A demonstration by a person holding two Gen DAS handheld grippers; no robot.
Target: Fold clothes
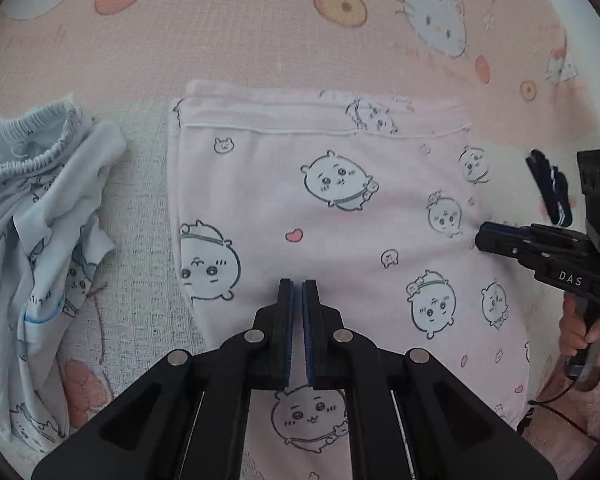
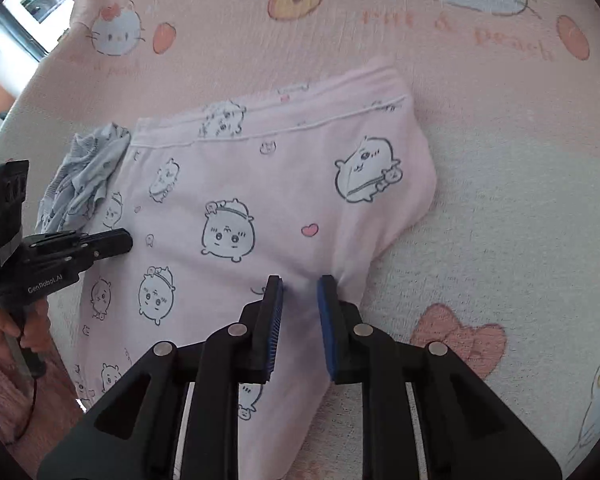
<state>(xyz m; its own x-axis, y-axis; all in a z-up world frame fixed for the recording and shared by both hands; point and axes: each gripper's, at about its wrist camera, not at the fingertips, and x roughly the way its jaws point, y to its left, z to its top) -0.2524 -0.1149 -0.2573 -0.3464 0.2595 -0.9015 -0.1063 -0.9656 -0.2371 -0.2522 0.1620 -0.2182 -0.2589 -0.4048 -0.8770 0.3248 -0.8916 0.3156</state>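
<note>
Left tongs (image 1: 297,282) pressed together, nothing between, above pink garment (image 1: 340,216). Right tongs (image 2: 300,278) slightly spread, straddling a raised ridge of pink cloth at its right edge. Garment lies folded on the pink cartoon bedsheet (image 1: 240,40); crumpled blue garment (image 1: 40,220) to its left.

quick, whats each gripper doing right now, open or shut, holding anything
Left gripper: shut, nothing between its pads, over the pink garment.
Right gripper: open, jaws apart over the pink garment's edge, gripping nothing.
</note>
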